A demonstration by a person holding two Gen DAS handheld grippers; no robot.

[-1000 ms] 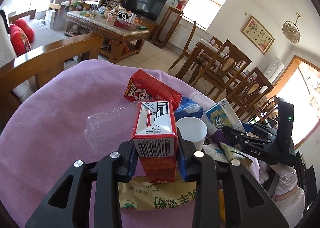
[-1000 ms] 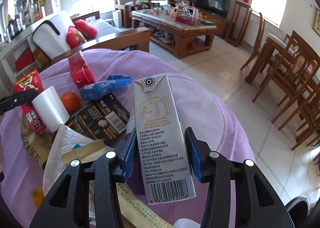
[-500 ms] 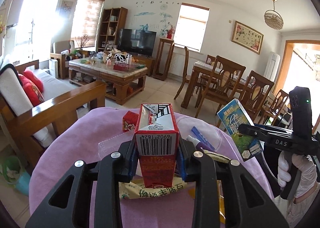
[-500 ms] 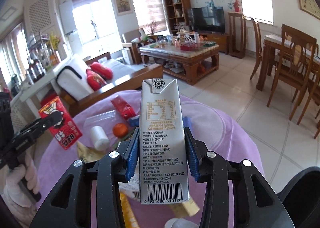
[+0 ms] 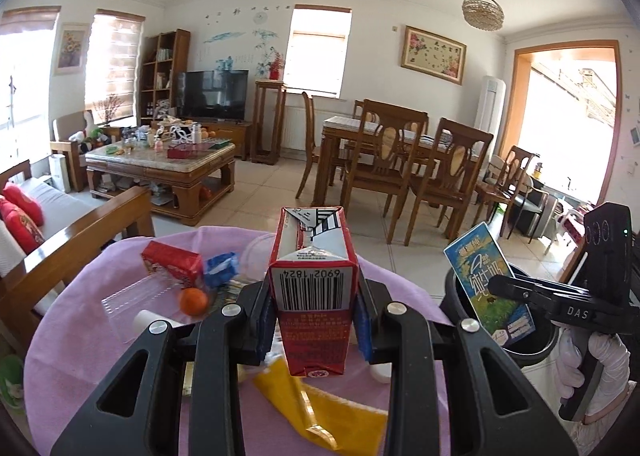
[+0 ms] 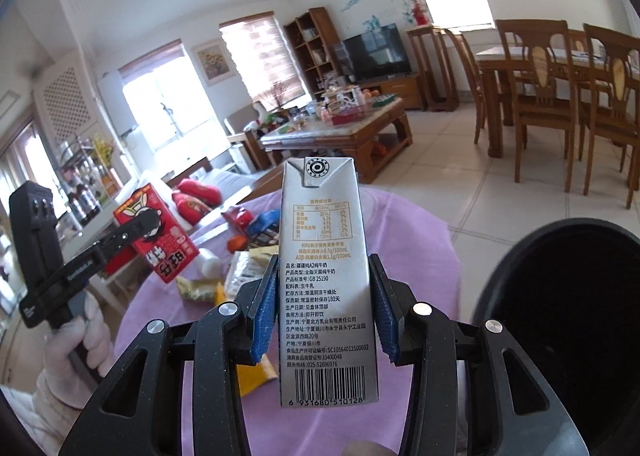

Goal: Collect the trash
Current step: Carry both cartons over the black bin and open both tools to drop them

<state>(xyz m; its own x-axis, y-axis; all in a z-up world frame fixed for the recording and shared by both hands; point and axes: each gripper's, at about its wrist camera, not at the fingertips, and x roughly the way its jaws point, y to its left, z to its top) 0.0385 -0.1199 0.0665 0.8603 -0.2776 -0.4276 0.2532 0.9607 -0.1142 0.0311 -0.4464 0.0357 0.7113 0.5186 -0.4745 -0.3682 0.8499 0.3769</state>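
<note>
My left gripper (image 5: pixel 314 326) is shut on a red milk carton (image 5: pixel 312 296) and holds it upright above the purple-covered round table (image 5: pixel 80 336). My right gripper (image 6: pixel 326 314) is shut on a tall silver-and-blue milk carton (image 6: pixel 324 276). In the left wrist view that carton (image 5: pixel 490 284) hangs over the black trash bin (image 5: pixel 536 348) at the right. In the right wrist view the bin's dark opening (image 6: pixel 560 316) lies to the right of the carton, and the red carton (image 6: pixel 154 232) shows at the left in the other gripper.
On the table lie a second red carton (image 5: pixel 172 262), a blue wrapper (image 5: pixel 222 268), an orange (image 5: pixel 193 300), a clear plastic tray (image 5: pixel 132 300), a white cup (image 5: pixel 146 320) and a yellow wrapper (image 5: pixel 320 408). A wooden sofa frame (image 5: pixel 72 248) stands to the left.
Both grippers have risen higher above the table with their cartons. The right gripper has moved right, so the silver carton now hangs over the black bin.
</note>
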